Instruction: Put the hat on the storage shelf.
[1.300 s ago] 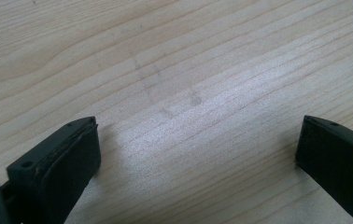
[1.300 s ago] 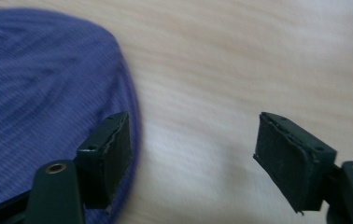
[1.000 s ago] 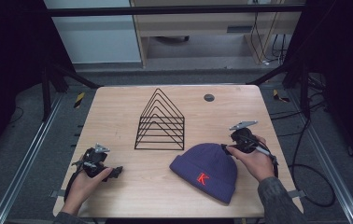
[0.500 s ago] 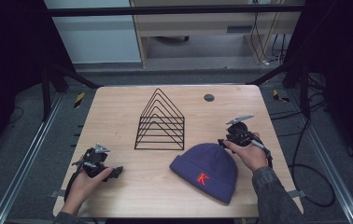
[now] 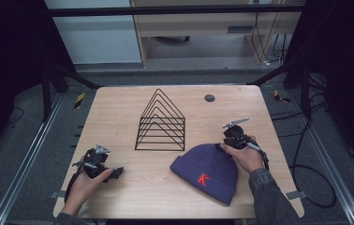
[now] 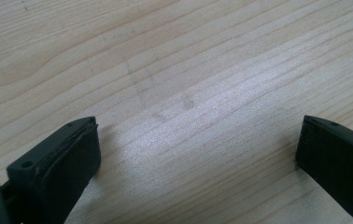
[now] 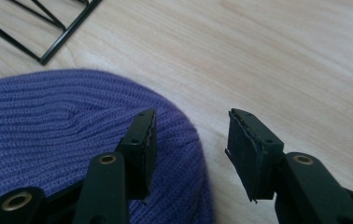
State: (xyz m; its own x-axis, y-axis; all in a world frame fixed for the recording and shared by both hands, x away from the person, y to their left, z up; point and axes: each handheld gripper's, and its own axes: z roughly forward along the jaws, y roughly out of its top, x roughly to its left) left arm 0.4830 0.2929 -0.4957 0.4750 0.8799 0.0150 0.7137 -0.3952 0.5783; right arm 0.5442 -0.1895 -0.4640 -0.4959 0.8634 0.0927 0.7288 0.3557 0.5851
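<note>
Both tongs are black. The left tongs [image 6: 198, 154] have thick, blocky jaws with a small hole in one top face. The right tongs [image 7: 191, 149] show brass-coloured rivets on their linkage arms and small screw holes near ridged pads. A grey plate tops each tool, and the person's right sleeve [image 5: 269, 192] is mottled grey-green.

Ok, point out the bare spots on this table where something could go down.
Bare wood runs left of the wire rack to the table edge, and along the front between the left gripper and the purple beanie. It is crowded at the beanie's far edge, where the right gripper sits.
</note>
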